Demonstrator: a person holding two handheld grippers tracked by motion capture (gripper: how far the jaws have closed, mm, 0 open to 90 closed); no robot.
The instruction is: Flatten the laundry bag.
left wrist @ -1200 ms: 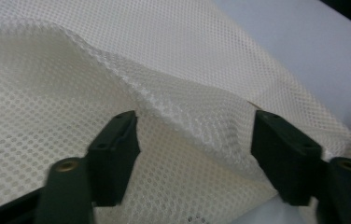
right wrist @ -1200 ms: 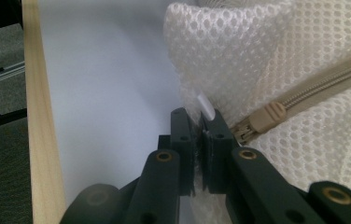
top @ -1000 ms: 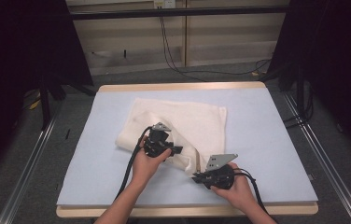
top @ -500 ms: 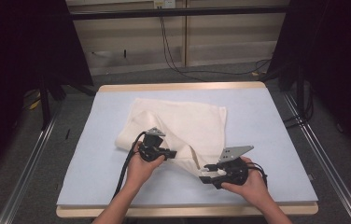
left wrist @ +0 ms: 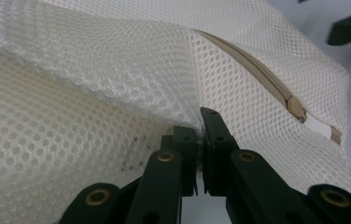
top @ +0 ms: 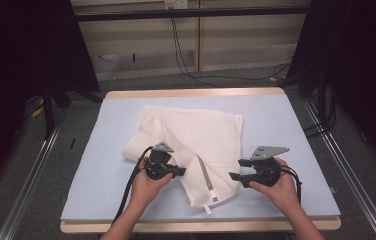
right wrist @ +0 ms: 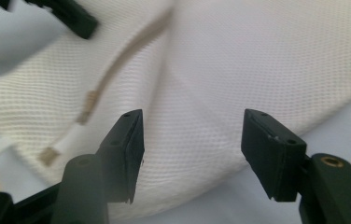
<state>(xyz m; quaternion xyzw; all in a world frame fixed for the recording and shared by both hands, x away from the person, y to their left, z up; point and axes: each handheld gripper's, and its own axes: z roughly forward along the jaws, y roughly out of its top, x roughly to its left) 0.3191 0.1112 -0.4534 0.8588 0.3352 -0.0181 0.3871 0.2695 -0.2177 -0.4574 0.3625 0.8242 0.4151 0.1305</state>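
Observation:
A cream mesh laundry bag (top: 196, 132) lies crumpled on the blue table top (top: 101, 150), with its tan zipper (top: 207, 177) running toward the near corner. My left gripper (top: 180, 171) sits on the bag's left part. Its jaws (left wrist: 204, 123) are shut on a raised fold of the mesh (left wrist: 117, 74), left of the zipper (left wrist: 257, 77). My right gripper (top: 236, 170) hovers at the bag's right edge. Its jaws have just been opening and stand apart (right wrist: 190, 135). The mesh (right wrist: 257, 60) lies beyond the gap, and neither pad presses on it.
The wooden front edge of the table (top: 201, 226) runs just below both hands. Bare blue surface lies left and right of the bag. Metal rails (top: 31, 170) flank the table, and cables (top: 186, 55) trail on the floor behind it.
My right gripper has let go of the bag's near part, opened, and drawn off to the right and slightly up. My left gripper has closed on the fold and shifted a little toward me.

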